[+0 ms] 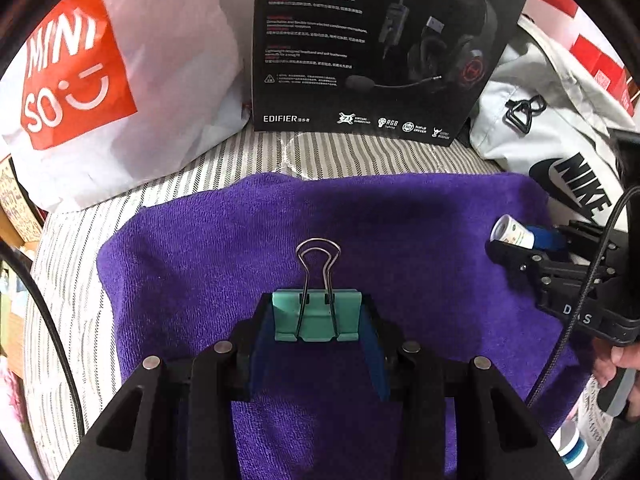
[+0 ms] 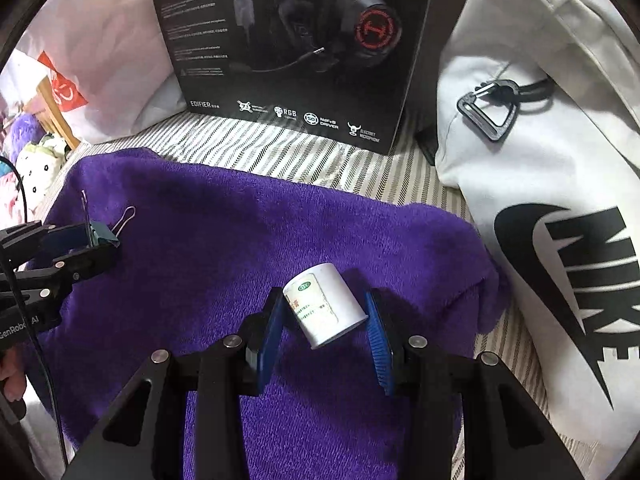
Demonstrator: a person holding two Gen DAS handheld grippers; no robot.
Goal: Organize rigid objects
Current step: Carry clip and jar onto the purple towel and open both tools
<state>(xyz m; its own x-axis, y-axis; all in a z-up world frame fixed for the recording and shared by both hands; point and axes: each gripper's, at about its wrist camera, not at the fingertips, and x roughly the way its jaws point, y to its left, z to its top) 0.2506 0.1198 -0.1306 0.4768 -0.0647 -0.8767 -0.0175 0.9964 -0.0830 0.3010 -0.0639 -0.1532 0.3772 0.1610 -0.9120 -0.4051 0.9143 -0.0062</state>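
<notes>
The left hand-held gripper (image 1: 318, 320) is clenched on a teal binder clip (image 1: 317, 314), its wire handles pointing forward over the purple towel (image 1: 224, 248). The right hand-held gripper (image 2: 326, 320) straddles a small white bottle (image 2: 326, 306) lying tilted between its blue pads (image 2: 269, 340); whether they are gripping it I cannot tell. Probably the step is setting both items neatly on the towel: lower each until it touches before releasing, keeping the bottle from rolling. Ahead stands a black headset box (image 1: 380, 48), with a white Nike bag (image 2: 540, 200) to the right.
</notes>
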